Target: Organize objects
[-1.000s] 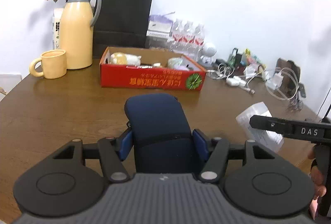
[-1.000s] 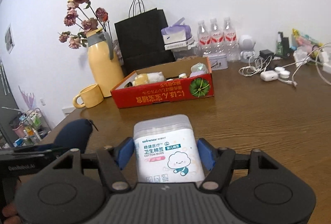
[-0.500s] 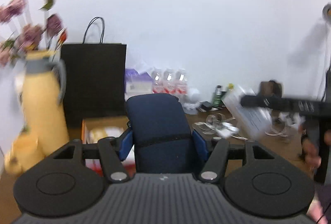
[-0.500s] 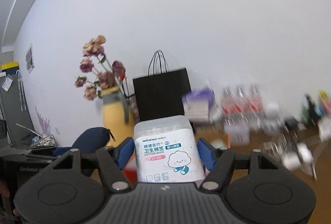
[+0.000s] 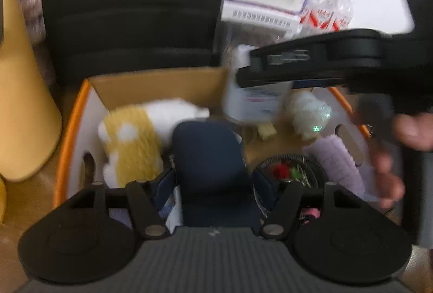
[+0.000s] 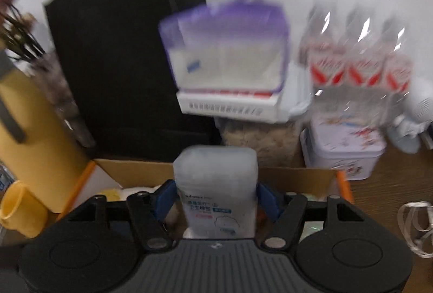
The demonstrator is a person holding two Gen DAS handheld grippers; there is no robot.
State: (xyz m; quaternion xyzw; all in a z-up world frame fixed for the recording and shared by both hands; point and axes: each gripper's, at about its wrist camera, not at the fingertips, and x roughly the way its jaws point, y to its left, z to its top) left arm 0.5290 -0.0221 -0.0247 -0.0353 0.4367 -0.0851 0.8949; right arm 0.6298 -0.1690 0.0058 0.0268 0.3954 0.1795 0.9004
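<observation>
The left tongs (image 5: 215, 182) fill the bottom of the left wrist view, pointing down into an open cardboard box (image 5: 151, 81). A dark blue pouch (image 5: 211, 165) sits between their blue pads, and the jaws are opening; a sliver of gap shows on the left side, so the pads appear to have let go of it. The pouch hangs over the middle of the box, above its contents.

The right tongs (image 6: 215, 201) are at the bottom centre of the right wrist view, clamped on a clear tub of cotton buds (image 6: 215, 184) with a white printed label. The tub stands upright between the pads, just over the near side of the same box (image 6: 297, 173). In the left wrist view the right tongs' black body crosses the upper right, with a hand (image 5: 406, 146) at the right edge.

Inside the box, at left, lies a yellow and white plush item (image 5: 135, 141); at lower right, a round mesh container (image 5: 292, 171) holds small coloured bits, with a pale lilac roll (image 5: 338, 160) beside it.

Behind the box stand a black paper bag (image 6: 121, 62), a yellow jug (image 6: 29, 136) at far left, a purple tissue pack (image 6: 227, 54) and water bottles (image 6: 357, 57) at upper right. Everything is blurred.
</observation>
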